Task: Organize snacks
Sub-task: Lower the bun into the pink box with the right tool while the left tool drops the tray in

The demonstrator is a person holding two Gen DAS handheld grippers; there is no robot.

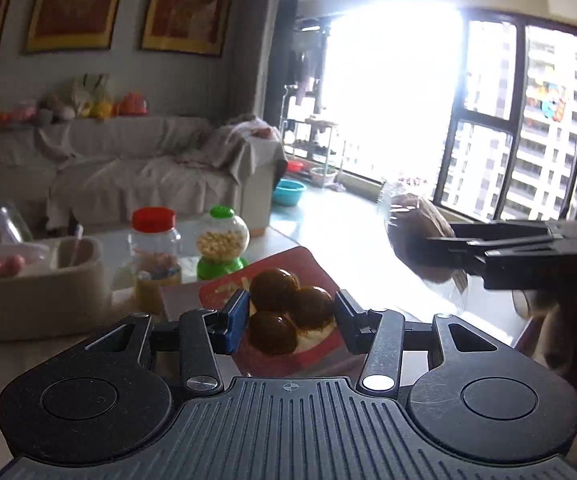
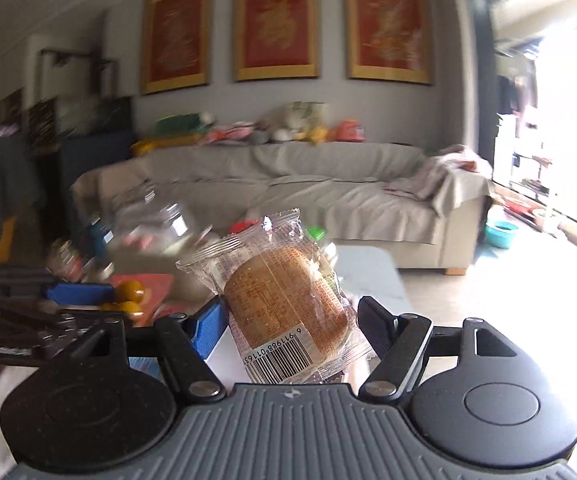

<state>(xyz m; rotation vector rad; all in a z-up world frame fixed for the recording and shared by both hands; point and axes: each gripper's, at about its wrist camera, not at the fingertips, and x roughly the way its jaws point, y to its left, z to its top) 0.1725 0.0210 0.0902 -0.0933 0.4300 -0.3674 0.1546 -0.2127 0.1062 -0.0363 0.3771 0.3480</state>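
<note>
Between the right gripper's [image 2: 292, 320] jaws I am holding a clear-wrapped bun [image 2: 286, 300], clamped across its sides, barcode end toward the camera. The left gripper [image 1: 290, 316] is closing on a red packet printed with brown balls [image 1: 284, 308]; I am judging its pads to be pressing the edges. I am planning to keep both grips light, since the bun crushes easily, and to carry them to the beige bin [image 1: 36, 292]. On the glossy white table [image 1: 352, 248] a red-lidded jar [image 1: 154, 244] and a green dispenser [image 1: 221, 244] are standing near it. A covered sofa [image 2: 308, 184] and bright window [image 1: 520, 120] are lying beyond.
</note>
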